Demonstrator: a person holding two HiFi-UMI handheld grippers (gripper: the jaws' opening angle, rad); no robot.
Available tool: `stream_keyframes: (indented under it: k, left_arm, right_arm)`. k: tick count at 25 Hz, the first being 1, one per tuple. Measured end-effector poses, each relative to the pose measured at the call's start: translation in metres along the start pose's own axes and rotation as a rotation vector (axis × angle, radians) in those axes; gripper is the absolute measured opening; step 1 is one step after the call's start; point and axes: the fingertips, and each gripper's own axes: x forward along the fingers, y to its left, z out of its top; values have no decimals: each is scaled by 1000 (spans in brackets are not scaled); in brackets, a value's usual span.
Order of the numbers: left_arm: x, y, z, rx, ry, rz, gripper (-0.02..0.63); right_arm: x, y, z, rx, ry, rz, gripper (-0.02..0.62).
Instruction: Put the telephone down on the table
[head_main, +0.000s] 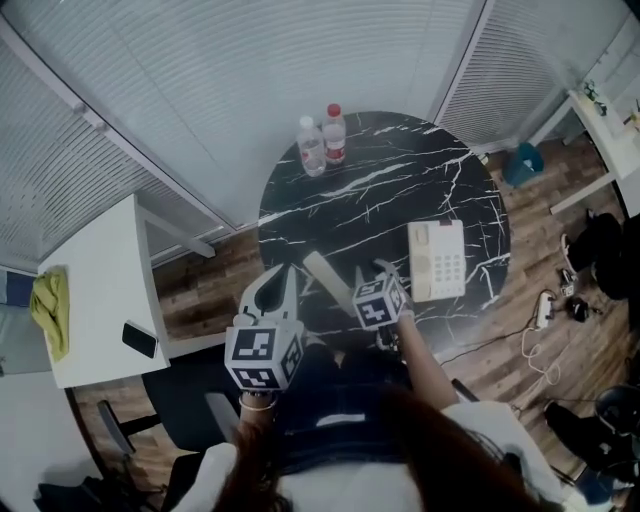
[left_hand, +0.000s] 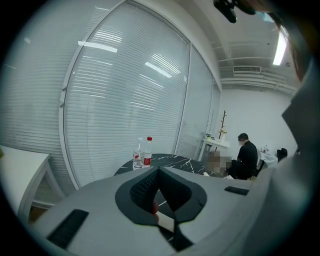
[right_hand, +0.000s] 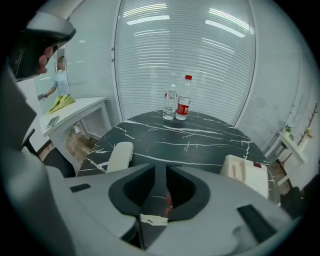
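Observation:
The cream telephone base (head_main: 437, 260) sits on the round black marble table (head_main: 380, 190), near its right edge. Its handset (head_main: 322, 272) lies apart from it on the table's near side, between my two grippers. My left gripper (head_main: 283, 272) hovers just left of the handset with its jaws together and nothing in them. My right gripper (head_main: 385, 268) is between handset and base, and a narrow empty gap shows between its jaws. In the right gripper view the handset (right_hand: 120, 156) lies to the left and the base (right_hand: 247, 172) to the right.
Two water bottles (head_main: 322, 140) stand at the table's far edge. A white desk (head_main: 100, 270) on the left carries a yellow cloth (head_main: 50, 310) and a dark phone (head_main: 139, 339). Cables (head_main: 545, 310) and a teal bin (head_main: 522, 163) are on the floor at right. A person (left_hand: 246, 157) sits far off.

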Motion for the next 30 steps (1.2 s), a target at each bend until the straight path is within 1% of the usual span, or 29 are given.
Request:
stream_keyframes:
  k: [3,5,9,11,13,16,23,30]
  left_arm:
    - [5,-7,2,7,-1,-20,2]
    - [7,-11,3,13,-1,-32,2]
    - [13,-18,5,21,0,-54,2]
    - [16,-21,5,23,1,-66,2]
    - [19,-25,5,24,4,-77,2]
    - [24,-30,7,29,5,-96,2]
    - [35,-44,10,49,10,-140,2]
    - [43,-57,11,68,17,-168,2]
  right_arm:
    - [-5,-9,0,13,-5,-17,78]
    - [-9,-14,0,20,-10,-30,60]
    - [-16,-24,-3,28,-16,-49,59]
    - [-19,-28,-4,35,-14,-60,38]
    - [-22,-32,-6,42,-14,-70,37]
    - [-26,-40,-10,52,-12,-92,15]
    - [-34,-58,-19,73,7,-136,5]
    - [-43,-70,-19,85,-14,-153,4]
